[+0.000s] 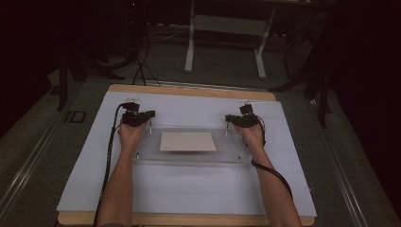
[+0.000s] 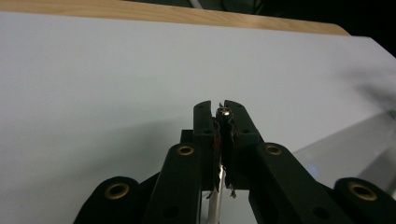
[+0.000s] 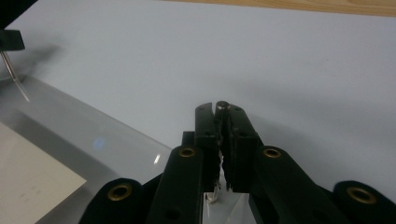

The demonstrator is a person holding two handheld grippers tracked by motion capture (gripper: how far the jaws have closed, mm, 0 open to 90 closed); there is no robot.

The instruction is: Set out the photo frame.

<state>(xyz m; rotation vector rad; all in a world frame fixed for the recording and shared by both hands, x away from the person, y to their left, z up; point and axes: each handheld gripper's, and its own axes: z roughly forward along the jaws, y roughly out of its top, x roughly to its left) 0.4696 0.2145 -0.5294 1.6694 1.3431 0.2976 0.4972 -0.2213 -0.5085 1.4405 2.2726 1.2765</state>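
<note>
Dark room; wooden table (image 1: 189,91), white sheet (image 1: 189,189), clear panel (image 1: 189,156).

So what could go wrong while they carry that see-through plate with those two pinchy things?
The left tool and the right tool each pinch only a thin metal pin at a far corner of the clear plate. A pin could slip out, and that side would drop. If one hand rises higher, the plate might tilt, and the tan sheet lying on it could slide off onto the white table cover.
</note>
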